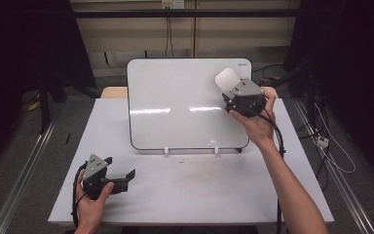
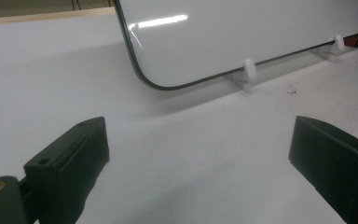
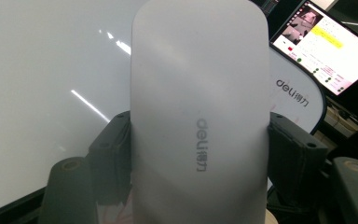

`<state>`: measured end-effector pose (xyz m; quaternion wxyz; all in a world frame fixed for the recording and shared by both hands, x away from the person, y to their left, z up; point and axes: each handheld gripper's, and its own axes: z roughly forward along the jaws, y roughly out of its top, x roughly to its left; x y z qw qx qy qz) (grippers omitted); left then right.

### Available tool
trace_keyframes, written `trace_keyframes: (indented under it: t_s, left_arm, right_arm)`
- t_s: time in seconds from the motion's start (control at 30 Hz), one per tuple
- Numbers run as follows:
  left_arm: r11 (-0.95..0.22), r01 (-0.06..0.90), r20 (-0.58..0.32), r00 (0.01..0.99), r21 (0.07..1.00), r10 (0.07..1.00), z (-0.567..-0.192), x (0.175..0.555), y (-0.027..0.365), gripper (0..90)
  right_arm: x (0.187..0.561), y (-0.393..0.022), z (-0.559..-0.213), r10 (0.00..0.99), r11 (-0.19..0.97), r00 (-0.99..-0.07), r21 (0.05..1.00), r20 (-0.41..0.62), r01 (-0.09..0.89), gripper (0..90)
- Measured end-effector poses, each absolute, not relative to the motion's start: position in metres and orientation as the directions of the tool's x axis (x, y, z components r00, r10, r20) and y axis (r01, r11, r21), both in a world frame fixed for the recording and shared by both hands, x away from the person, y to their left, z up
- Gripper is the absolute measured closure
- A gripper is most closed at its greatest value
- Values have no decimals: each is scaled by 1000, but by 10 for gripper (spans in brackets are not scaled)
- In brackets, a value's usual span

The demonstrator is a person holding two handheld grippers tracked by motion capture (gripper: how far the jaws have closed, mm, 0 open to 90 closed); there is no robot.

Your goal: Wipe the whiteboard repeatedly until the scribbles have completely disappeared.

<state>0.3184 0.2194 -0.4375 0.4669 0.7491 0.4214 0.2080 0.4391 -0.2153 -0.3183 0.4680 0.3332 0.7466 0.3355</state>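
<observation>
Right gripper view puts the whiteboard eraser (image 3: 198,112) dead centre: a smooth, pale, rounded slab with a grey maker's mark, clamped across its width by the right gripper (image 3: 199,154), one black finger (image 3: 114,156) at 9 o'clock of it and the other at 3 o'clock. It looks light and stiff, probably a plastic shell, and its glossy sides could slip, so the long flanks near the middle seem the sound place to hold, as now. Most of its length stands beyond the fingers toward 12 o'clock. In the high view, the eraser (image 1: 226,80) hangs at the upper right corner of the propped whiteboard (image 1: 175,105); whether it touches the board I cannot tell. At 7 o'clock of the board, the left gripper (image 1: 119,170) rests on the white surface (image 1: 199,195), its fingers (image 2: 70,163) spread wide with nothing between them.
</observation>
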Motion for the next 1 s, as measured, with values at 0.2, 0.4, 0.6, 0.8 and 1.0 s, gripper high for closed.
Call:
trace_keyframes:
  t_s: [0.2, 0.4, 0.6, 0.8, 1.0]
  left_arm:
    - [-210, 442, -82, 555, 872, 828, -438, 319, 220, 48]
    - [-211, 440, -81, 556, 873, 827, -438, 318, 220, 47]
    - [-217, 443, -78, 557, 870, 827, -438, 319, 221, 47]
    - [-206, 450, -90, 553, 869, 828, -440, 319, 223, 47]
    - [-207, 450, -88, 553, 869, 829, -440, 319, 223, 47]
  right_arm:
    - [452, -215, -321, 806, 571, -321, 796, -497, 202, 316]
    - [462, -216, -326, 801, 587, -309, 776, -513, 232, 316]
    - [465, -214, -329, 798, 592, -306, 771, -520, 235, 316]
    - [469, -215, -331, 803, 584, -315, 773, -506, 249, 315]
    - [468, -215, -332, 807, 578, -309, 778, -502, 246, 314]
